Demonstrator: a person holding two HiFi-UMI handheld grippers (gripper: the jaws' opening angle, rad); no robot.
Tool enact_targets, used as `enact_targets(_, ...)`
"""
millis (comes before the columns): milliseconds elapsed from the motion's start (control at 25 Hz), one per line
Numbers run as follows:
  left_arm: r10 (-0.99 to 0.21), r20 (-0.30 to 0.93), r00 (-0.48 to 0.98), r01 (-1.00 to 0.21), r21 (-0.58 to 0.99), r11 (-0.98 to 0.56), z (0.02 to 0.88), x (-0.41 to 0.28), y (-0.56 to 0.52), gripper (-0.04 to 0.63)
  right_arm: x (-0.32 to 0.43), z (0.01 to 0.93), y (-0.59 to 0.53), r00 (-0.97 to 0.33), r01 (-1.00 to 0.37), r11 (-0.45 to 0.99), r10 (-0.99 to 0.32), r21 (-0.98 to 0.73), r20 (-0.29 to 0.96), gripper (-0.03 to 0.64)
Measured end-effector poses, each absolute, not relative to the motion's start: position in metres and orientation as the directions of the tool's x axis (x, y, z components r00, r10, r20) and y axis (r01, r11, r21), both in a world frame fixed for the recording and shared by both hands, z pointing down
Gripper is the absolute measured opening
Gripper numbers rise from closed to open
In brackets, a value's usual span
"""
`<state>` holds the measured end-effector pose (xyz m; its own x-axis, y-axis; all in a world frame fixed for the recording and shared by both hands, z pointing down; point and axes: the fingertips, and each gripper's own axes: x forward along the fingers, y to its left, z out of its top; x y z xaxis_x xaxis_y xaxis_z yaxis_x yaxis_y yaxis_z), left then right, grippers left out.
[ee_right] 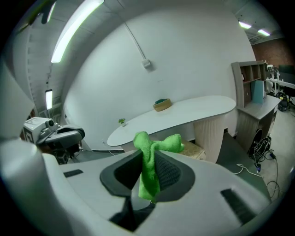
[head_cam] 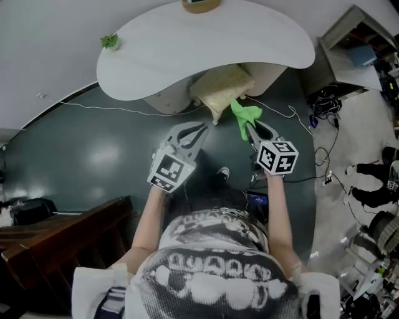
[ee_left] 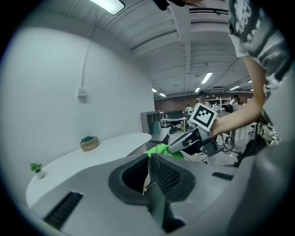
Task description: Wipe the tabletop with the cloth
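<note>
A green cloth [head_cam: 244, 116] hangs bunched from my right gripper [head_cam: 250, 129], which is shut on it; in the right gripper view the cloth [ee_right: 148, 159] is pinched between the dark pads and flops over their tips. My left gripper [head_cam: 196, 130] is shut with nothing in it, its pads pressed together [ee_left: 149, 162]. Both grippers are held in the air over the dark floor, short of the white curved tabletop [head_cam: 206, 43]. The tabletop [ee_right: 184, 113] lies ahead of the cloth. The right gripper [ee_left: 186, 139] shows beside the left one.
On the table stand a small green plant [head_cam: 110, 42] at the left end and a woven bowl [head_cam: 201, 5] at the far edge. A beige cushion [head_cam: 221, 87] lies under the table. Cables [head_cam: 293, 115] trail on the floor at right. A dark wooden bench [head_cam: 56, 243] stands at lower left.
</note>
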<state>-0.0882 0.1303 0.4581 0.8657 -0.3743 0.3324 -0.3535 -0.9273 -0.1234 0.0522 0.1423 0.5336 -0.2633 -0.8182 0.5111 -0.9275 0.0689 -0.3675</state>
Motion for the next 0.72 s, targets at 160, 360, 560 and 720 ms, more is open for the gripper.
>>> enact_targets(160, -0.36, 0.335, 0.871, -0.338, -0.125, -0.933, 0.46, -0.077, 0.16, 0.02, 0.058, 0.521, 0.173, -0.272, -0.933, 0.108, -0.835, -0.343, 0.477, 0.08)
enact_targets(360, -0.342, 0.344, 0.875, -0.318, -0.125, -0.94, 0.462, -0.068, 0.188, 0.02, 0.059, 0.509, 0.205, -0.28, -0.943, 0.157, -0.849, -0.293, 0.447, 0.08)
enact_targets(560, -0.326, 0.348, 0.879, -0.296, -0.137, -0.945, 0.459, -0.057, 0.206, 0.02, 0.064, 0.5, 0.231, -0.276, -0.953, 0.185, -0.859, -0.241, 0.432, 0.08)
enact_targets(720, -0.322, 0.353, 0.879, -0.288, -0.147, -0.946, 0.459, -0.053, 0.218, 0.02, 0.066, 0.493, 0.246, -0.277, -0.953, 0.193, -0.87, -0.236, 0.408, 0.078)
